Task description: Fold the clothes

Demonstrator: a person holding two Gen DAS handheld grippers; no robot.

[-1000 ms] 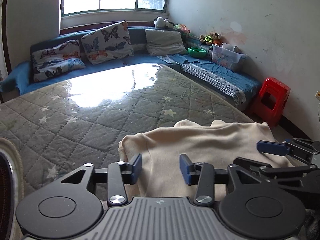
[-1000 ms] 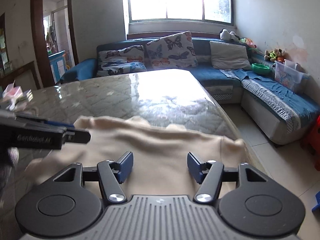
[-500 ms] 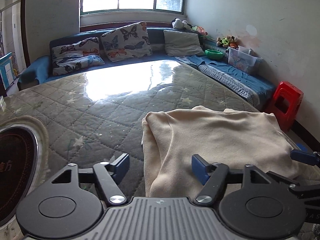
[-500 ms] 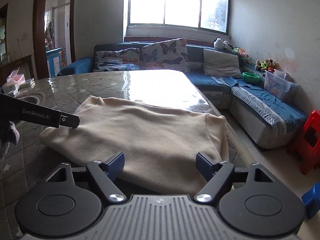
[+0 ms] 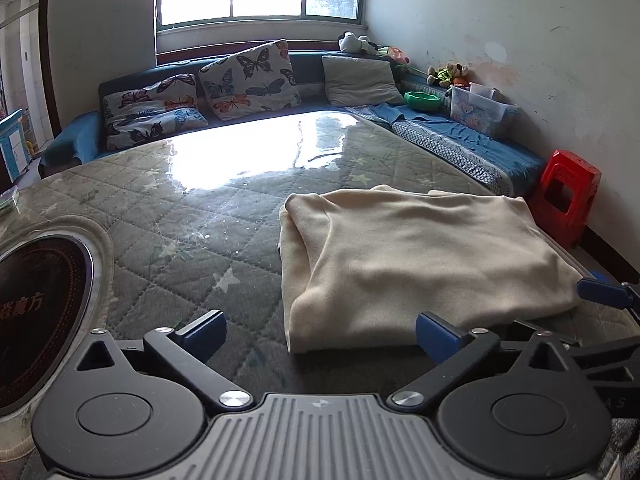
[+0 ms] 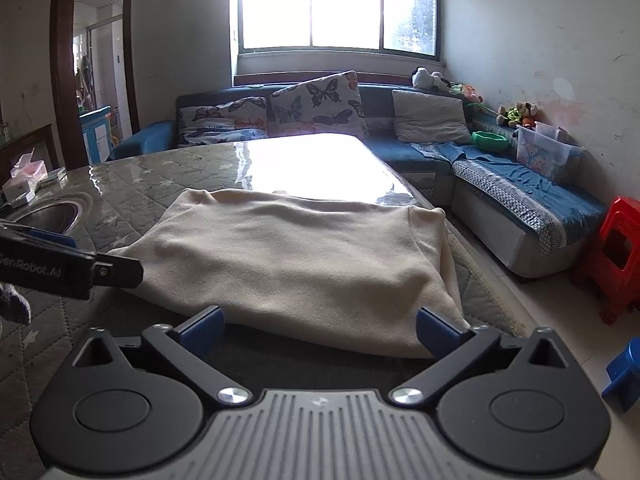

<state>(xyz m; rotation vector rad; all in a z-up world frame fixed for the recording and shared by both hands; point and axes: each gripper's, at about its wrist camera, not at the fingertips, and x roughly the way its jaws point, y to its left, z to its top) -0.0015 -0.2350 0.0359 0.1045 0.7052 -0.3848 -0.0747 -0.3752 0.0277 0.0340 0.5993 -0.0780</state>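
A cream garment [image 5: 416,256] lies folded flat on the quilted table [image 5: 192,216]; it also shows in the right wrist view [image 6: 296,256]. My left gripper [image 5: 320,334] is open and empty, just in front of the garment's near left corner. My right gripper [image 6: 320,330] is open and empty, just in front of the garment's near edge. The right gripper's fingertip [image 5: 600,292] shows at the right of the left wrist view. The left gripper's finger [image 6: 72,268] shows at the left of the right wrist view.
A round induction hob [image 5: 36,316] is set in the table at the left. A blue sofa with butterfly cushions [image 5: 248,80] runs along the far wall and right side. A red stool [image 5: 568,196] stands by the right wall. The table's right edge [image 6: 492,288] drops to the floor.
Both grippers have opened wide and drawn back from the garment. It now lies folded on the table, free of both grippers.
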